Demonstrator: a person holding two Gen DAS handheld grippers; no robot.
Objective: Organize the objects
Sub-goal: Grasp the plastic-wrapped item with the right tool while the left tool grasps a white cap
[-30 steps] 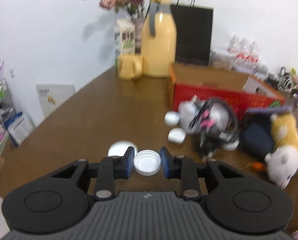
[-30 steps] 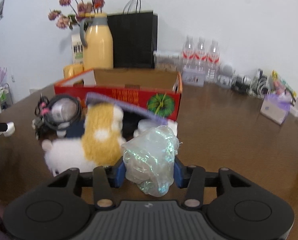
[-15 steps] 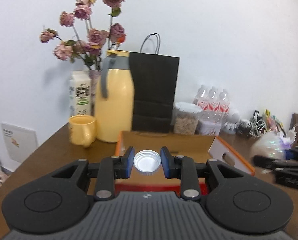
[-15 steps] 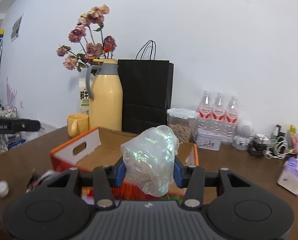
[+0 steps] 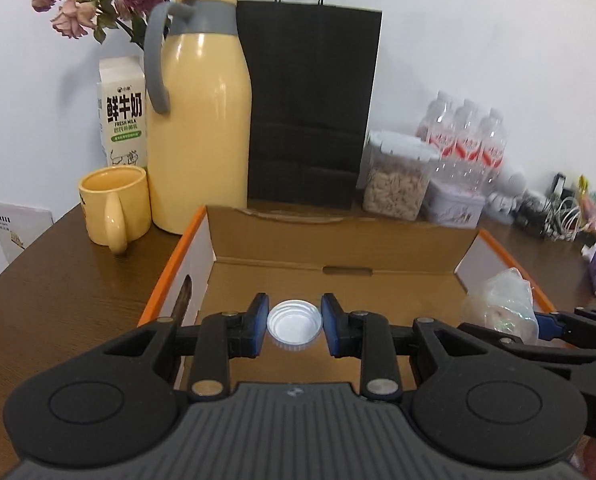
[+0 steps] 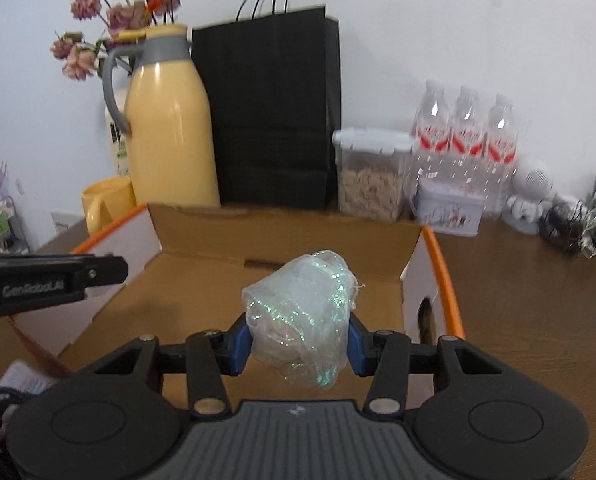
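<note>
My left gripper [image 5: 294,327] is shut on a white bottle cap [image 5: 294,322] and holds it above the open cardboard box [image 5: 338,248] with orange edges. My right gripper [image 6: 300,338] is shut on a crumpled shimmery clear bag [image 6: 300,316], also held over the box [image 6: 202,272]. The right gripper and its bag [image 5: 502,308] show at the right of the left wrist view. The left gripper's side [image 6: 46,282] shows at the left of the right wrist view. The box floor that shows is bare.
Behind the box stand a yellow thermos jug [image 5: 202,120], a yellow mug [image 5: 114,208], a milk carton [image 5: 122,116], a black paper bag [image 5: 310,104], a food jar [image 5: 398,176] and water bottles [image 5: 466,140]. Cables and small items lie at far right [image 6: 578,220].
Both grippers have moved forward and lowered over the open box, each holding the same item. A second ago they were near the table by the toys.
</note>
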